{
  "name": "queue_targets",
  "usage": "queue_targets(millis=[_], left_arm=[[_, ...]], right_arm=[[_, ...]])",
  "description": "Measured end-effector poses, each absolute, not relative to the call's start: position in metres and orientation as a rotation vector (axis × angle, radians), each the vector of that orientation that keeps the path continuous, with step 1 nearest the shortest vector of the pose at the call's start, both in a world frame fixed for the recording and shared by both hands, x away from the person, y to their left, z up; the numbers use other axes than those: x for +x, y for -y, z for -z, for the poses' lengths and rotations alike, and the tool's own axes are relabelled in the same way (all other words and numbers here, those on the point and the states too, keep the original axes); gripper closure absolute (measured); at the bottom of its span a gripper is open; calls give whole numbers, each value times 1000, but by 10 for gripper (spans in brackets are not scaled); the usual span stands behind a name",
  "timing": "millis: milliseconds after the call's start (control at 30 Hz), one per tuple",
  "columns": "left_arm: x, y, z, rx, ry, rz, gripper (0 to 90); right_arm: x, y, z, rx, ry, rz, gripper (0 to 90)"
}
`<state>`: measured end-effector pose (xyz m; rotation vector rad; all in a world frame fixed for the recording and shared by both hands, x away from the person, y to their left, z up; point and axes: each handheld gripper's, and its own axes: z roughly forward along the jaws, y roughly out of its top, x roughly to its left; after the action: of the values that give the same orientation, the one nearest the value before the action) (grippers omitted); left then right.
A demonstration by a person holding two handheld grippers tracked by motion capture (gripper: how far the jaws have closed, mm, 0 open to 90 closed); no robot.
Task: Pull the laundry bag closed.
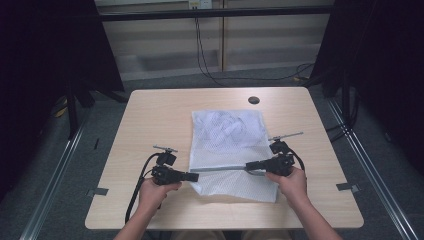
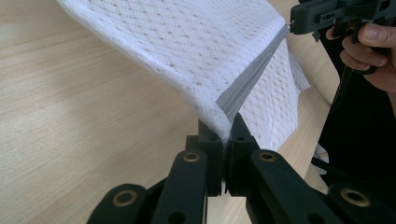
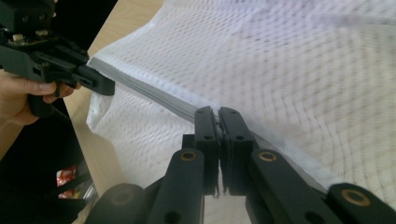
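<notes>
A: What's hard to see?

B: Contents of the mesh bag (image 1: 227, 150). High view shows sth white bunched up inside the far half, can't tell what. Near edge of bag is lifted, so the table (image 1: 150, 120) under it is hidden. In left gripper view the bag corner sits betw the jaws, so the actual contact pt is covered by fabric. Right gripper view is blurred on the far mesh.

A: Tongs?

B: Both fully closed, 2 of 2. Left gripper (image 1: 192, 176) is clamped on the bag's left corner at the end of the grey zipper (image 1: 220, 169). Right gripper (image 1: 248, 165) is pinched on the zipper at its other end, prob at the pull, but can't confirm, jaws cover it. Left gripper view also shows the right gripper (image 2: 299, 21) at the zipper's far end.

A: Bag location + orientation?

B: Centre-right of table, nearer the person's side. Long axis runs away from the person, toward the round hole (image 1: 253, 100) at the far edge. Zipper runs crosswise, left-right, stretched taut betw the 2 grippers, close to the near end. Far end lies flat; near end is held up off the wood.
</notes>
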<state>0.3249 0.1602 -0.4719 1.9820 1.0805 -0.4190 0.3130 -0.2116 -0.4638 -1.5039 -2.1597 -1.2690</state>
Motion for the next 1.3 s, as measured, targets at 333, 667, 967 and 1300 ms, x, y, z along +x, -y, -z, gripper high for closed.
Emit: queue_targets(millis=[333,667,967,1300], left_arm=[[325,-160,472,1981,-1083,418,881],[325,-161,472,1973,-1085,429,881],[326,-162,472,1976,-1080,430,881],[326,-164,472,1969,-1090,425,881]], right_arm=[[313,219,464,-1506,2159,1279,866],[312,228,464,-1523,2148,1288,866],[312,236,466,-1551,2141,1288,866],[311,247,467,-1581,2118,1296,866]])
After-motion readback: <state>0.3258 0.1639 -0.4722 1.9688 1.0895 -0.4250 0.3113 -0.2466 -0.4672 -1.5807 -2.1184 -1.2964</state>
